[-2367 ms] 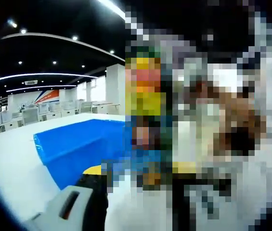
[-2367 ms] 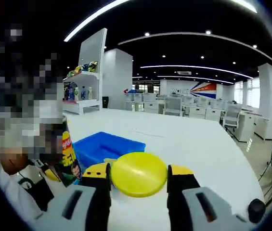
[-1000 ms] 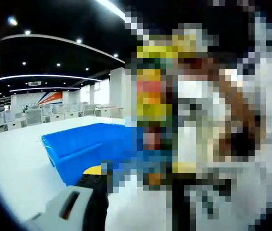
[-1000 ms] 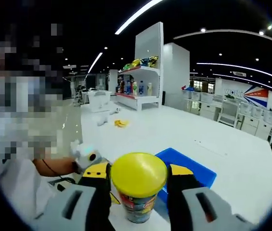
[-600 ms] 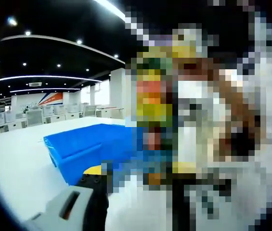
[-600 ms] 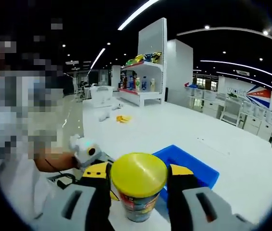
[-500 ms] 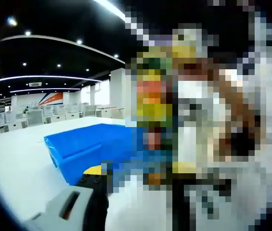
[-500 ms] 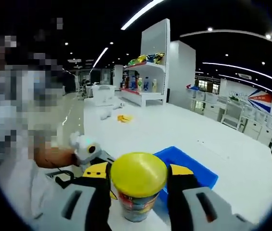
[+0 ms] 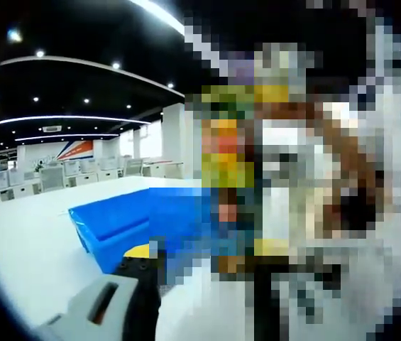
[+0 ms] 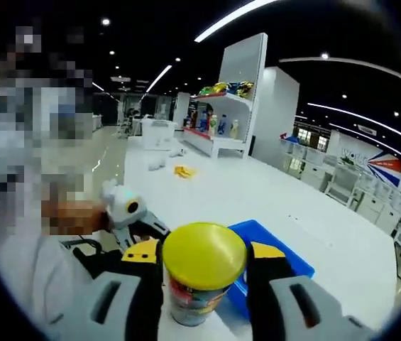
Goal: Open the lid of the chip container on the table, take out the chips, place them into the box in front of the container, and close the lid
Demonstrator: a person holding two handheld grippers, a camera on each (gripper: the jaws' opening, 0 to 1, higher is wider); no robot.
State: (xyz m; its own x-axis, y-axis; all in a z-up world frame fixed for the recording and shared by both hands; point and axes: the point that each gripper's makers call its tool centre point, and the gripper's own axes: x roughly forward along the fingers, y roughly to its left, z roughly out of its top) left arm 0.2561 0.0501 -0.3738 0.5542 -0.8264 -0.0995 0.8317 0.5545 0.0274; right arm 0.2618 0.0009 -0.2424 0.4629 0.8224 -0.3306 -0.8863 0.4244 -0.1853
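Note:
My right gripper [image 10: 204, 257] is shut on the round yellow lid [image 10: 204, 254], which sits right at the top of the chip container [image 10: 193, 302], a printed can standing upright on the white table [image 10: 257, 199]. The blue box [image 10: 275, 256] lies just behind the can. My left gripper [image 10: 133, 217] reaches in from the left toward the can. In the left gripper view, mosaic covers the can between my jaws; one grey and black finger [image 9: 135, 284] shows, with the blue box [image 9: 122, 227] beyond it. The can stays fixed in that view while the background drifts.
A person's white sleeve [image 10: 37, 284] is close on the left. A small yellow item [image 10: 182, 171] and white objects [image 10: 161, 160] lie farther back on the table. A white shelf [image 10: 221, 106] with bottles and bags stands behind. Desks and chairs [image 9: 44, 174] line the hall.
2.4 s ago the lid was held low over the table beside the can; now it sits at the can's top. Since then both views have only drifted slightly.

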